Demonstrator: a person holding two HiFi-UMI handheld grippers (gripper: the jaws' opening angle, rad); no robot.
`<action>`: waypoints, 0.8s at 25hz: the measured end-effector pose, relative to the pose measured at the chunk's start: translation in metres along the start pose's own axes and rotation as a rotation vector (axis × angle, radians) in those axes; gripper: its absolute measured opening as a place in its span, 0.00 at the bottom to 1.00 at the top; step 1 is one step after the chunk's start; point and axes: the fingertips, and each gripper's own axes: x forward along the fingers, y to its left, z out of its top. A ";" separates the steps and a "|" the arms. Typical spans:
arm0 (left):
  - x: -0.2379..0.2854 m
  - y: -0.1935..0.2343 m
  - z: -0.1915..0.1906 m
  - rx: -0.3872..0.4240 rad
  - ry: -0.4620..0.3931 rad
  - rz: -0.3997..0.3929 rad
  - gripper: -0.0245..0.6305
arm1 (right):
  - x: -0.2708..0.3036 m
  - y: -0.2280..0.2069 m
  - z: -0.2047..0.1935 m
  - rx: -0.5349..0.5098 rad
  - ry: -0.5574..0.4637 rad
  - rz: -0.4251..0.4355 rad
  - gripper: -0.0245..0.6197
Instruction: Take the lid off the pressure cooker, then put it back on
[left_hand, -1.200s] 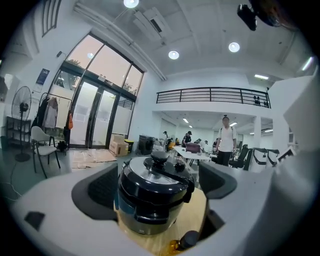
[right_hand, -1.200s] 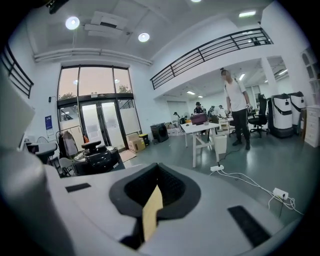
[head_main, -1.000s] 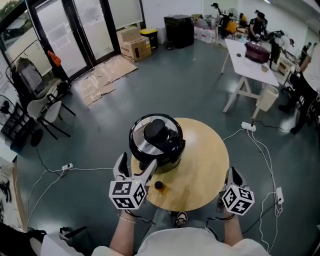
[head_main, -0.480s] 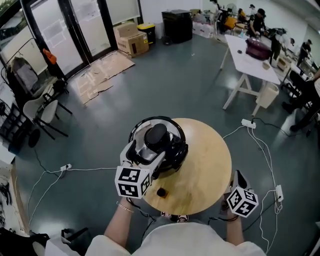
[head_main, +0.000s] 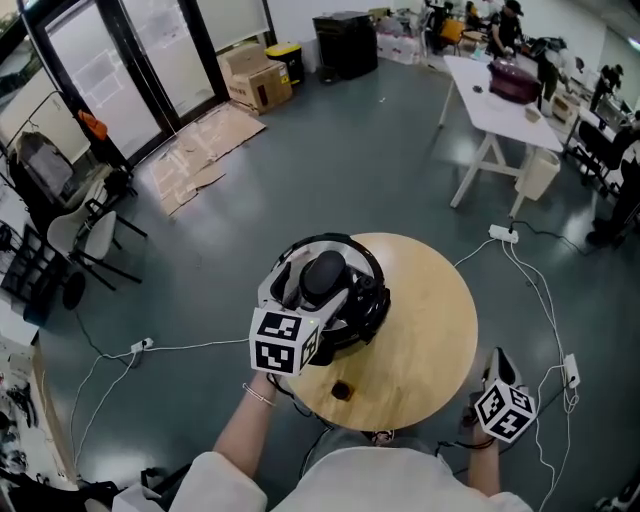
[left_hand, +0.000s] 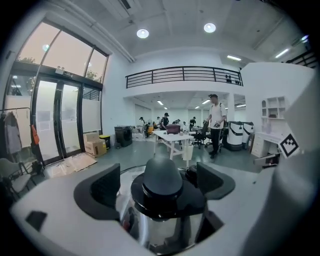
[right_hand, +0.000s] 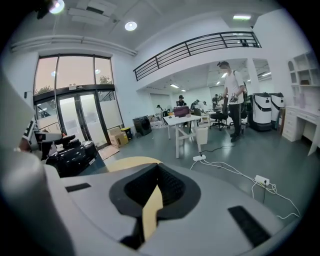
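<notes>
Head view: we see the pressure cooker standing on the round wooden tabletop, toward its 10 o'clock edge, with the lid seated on the pot. The left gripper is over the cooker, straddling the black knob at the lid's centre. A small dark object lies on the wood near 7 o'clock. The right gripper hangs off the tabletop's rim at about 4 o'clock, above the grey floor and well apart from the cooker.

Left gripper view: we look straight along its fingers, which are spread wide. The knob rises between them, with a gap showing at 9 o'clock and at 3 o'clock, so neither pad presses on it. Shiny metal of the lid shows beneath the knob.

Right gripper view: its fingers are drawn together to a thin slit and grasp nothing. Only a sliver of the yellow tabletop shows through. The cooker appears dark at 9 o'clock. A white table stands across the hall at 12 o'clock.
</notes>
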 end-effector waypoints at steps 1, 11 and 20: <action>0.004 0.000 0.000 0.007 0.007 -0.006 0.76 | -0.002 -0.002 -0.002 0.002 0.004 -0.010 0.04; 0.030 0.000 -0.008 0.054 0.119 -0.048 0.72 | -0.020 -0.023 -0.016 0.019 0.021 -0.094 0.04; 0.038 -0.001 -0.017 0.136 0.269 -0.080 0.63 | -0.026 -0.032 -0.021 0.046 0.018 -0.132 0.04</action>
